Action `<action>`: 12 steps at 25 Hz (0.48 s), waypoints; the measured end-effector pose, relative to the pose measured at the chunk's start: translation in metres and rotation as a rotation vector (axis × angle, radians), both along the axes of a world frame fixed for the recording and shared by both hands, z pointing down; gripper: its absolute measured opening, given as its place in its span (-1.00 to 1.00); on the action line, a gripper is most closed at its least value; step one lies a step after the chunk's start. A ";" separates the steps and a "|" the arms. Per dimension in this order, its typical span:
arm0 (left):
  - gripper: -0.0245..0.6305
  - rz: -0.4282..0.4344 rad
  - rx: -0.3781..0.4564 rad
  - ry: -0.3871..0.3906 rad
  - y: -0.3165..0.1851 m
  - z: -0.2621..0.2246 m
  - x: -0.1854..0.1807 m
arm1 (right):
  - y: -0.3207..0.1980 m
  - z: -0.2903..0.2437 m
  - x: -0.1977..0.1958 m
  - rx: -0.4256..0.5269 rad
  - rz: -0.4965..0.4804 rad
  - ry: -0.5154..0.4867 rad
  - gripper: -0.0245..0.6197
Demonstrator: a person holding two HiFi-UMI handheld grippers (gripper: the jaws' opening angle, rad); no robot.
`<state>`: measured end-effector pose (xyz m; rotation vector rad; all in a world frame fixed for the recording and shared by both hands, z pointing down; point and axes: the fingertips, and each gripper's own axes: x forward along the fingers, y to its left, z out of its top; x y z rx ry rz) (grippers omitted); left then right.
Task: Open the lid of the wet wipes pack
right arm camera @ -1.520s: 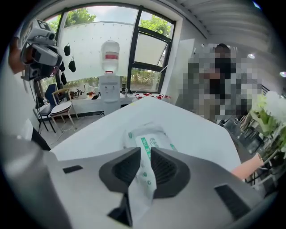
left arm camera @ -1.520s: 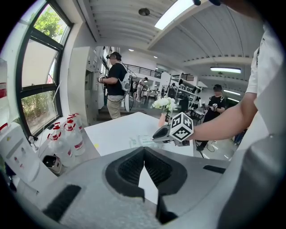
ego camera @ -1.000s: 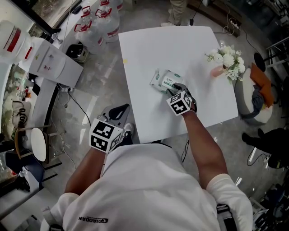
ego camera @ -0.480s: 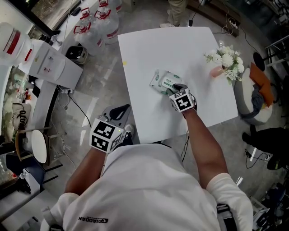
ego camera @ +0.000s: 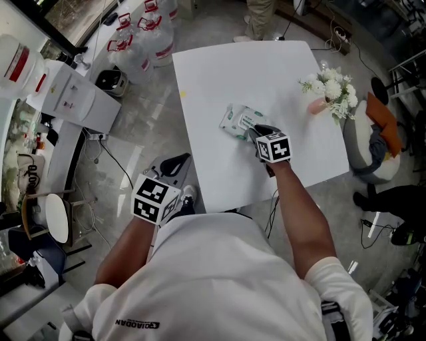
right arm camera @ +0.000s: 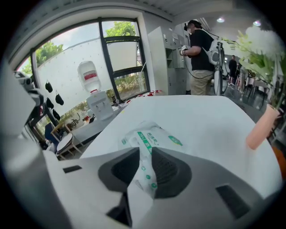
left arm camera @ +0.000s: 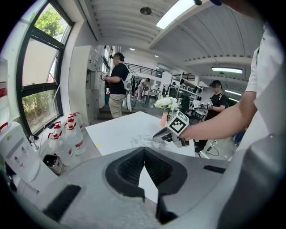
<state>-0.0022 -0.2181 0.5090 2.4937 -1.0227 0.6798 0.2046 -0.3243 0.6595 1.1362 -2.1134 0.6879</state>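
The right hand-held gripper (right arm camera: pixel 145 151) is closing its jaws on the near end of the wet wipes pack (right arm camera: pixel 154 137), which is lying just ahead on the bench (right arm camera: pixel 210 120) (probably light, squashy, slippery film), so its stiffer lid flap is looking like the surer hold.

One wet wipes pack (ego camera: pixel 241 121) seen on one white bench (ego camera: pixel 219 73), one pink vase (ego camera: pixel 317 105), one bunch of white flowers (ego camera: pixel 335 86), one water cooler (ego camera: pixel 80 96) counted.

Daylight poured through the tall black-framed windows (right arm camera: pixel 111 56), and a long white ceiling strip light (left arm camera: pixel 176 12) burned out to pure glare. The square white table top (ego camera: pixel 226 73) looked bright, with only faint shadows. Both gripper views bulged toward dark, vignetted edges, and the white-and-green plastic wet wipes pack (right arm camera: pixel 149 141) blurred up close.
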 end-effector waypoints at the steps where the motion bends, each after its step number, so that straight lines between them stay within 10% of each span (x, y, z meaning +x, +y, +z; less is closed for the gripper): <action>1: -0.90 0.001 0.000 0.001 0.000 0.000 0.001 | -0.002 -0.004 0.001 0.001 0.015 -0.018 -0.64; 12: -0.90 0.006 -0.005 0.003 -0.002 0.004 0.008 | -0.036 -0.024 0.023 0.154 -0.017 0.145 -0.72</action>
